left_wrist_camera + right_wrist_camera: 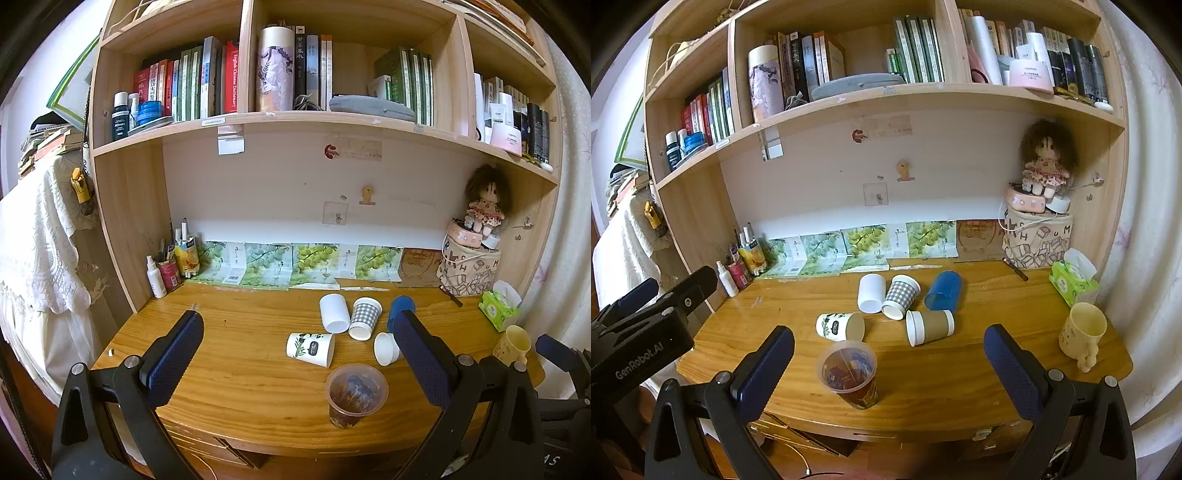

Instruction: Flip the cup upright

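Counter (pixel 960 376) stock: five cups on their sides, panda cup (pixel 840 326) nearest; two upright. Your left claw (pixel 299 354) and right claw (pixel 889 363) hang released, empty. Flipping not begun.

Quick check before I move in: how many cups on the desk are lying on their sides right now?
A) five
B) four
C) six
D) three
A: five lie tipped: the white cup, checked cup, blue cup, panda cup and brown-sleeved cup; the clear plastic cup and yellow mug stand upright.
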Tool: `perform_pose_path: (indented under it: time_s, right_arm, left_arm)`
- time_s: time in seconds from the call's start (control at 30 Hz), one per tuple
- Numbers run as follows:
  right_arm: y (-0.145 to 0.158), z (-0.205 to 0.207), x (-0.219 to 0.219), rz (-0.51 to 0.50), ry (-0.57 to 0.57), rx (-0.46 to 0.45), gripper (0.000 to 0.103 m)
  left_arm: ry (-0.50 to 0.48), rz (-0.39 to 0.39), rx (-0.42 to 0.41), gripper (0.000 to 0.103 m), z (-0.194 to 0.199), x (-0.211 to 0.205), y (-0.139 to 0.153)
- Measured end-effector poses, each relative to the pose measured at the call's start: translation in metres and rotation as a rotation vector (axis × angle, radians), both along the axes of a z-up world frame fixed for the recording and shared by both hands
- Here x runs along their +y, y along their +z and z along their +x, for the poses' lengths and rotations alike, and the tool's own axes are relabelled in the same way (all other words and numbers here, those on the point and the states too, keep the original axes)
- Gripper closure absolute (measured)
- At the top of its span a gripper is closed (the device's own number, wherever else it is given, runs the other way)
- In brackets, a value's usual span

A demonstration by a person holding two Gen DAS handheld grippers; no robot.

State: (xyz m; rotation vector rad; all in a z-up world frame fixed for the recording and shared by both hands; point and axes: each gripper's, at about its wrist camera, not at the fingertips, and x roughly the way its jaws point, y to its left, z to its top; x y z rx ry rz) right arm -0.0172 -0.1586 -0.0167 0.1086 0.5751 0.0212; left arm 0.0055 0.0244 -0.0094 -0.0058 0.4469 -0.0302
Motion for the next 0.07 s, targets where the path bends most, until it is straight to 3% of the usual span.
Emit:
perform_pose_path:
  time_s: [0.07]
  right_arm:
    - [-0.0004,0.0008,-0.0004,0.003,-0.001,0.004,0.000]
  left_arm:
    - [0.003,-0.002,-0.001,0.000,-0.0001,0.0002,0.0003]
